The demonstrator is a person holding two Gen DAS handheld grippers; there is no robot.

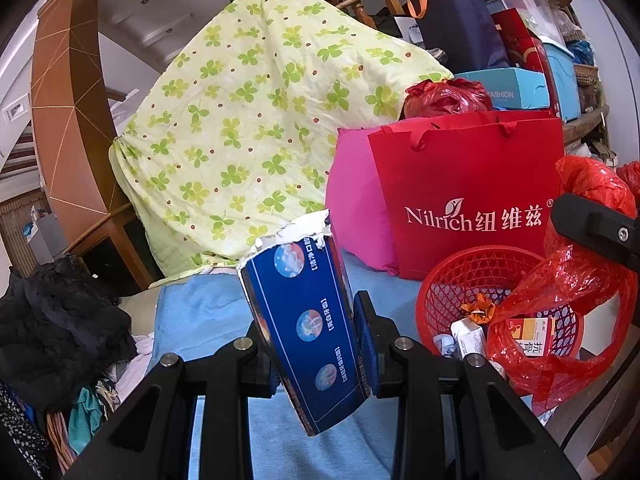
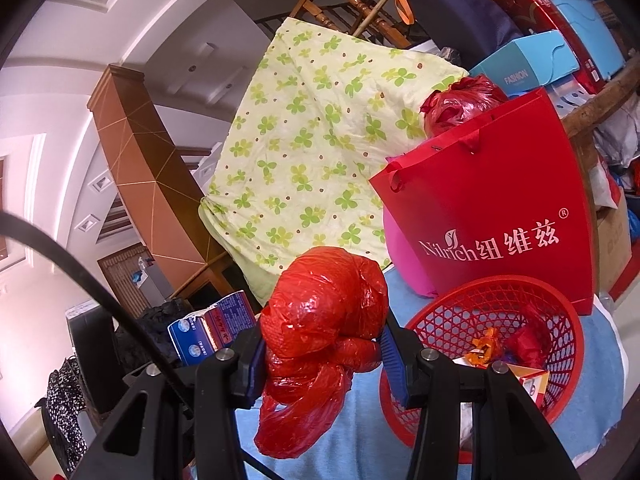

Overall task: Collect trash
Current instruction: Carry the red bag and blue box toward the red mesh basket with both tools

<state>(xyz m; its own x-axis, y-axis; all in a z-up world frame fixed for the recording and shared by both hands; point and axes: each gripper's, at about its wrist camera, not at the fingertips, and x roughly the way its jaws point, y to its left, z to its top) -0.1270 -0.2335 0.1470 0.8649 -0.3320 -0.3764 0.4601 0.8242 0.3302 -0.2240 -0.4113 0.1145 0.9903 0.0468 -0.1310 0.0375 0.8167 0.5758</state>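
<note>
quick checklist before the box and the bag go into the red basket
1. Left hand-held gripper clamped on the blue box: ok, both pads press its sides.
2. Right hand-held gripper clamped on the red plastic bag: ok, bunched film sits between the pads.
3. Red basket open at the top: ok.
4. Room in the basket: ok, only small wrappers and cartons at the bottom.
5. Bag tail clear of the basket rim: cannot tell, it hangs loose below the pads.
6. Box's torn top shedding bits: cannot tell.
</note>
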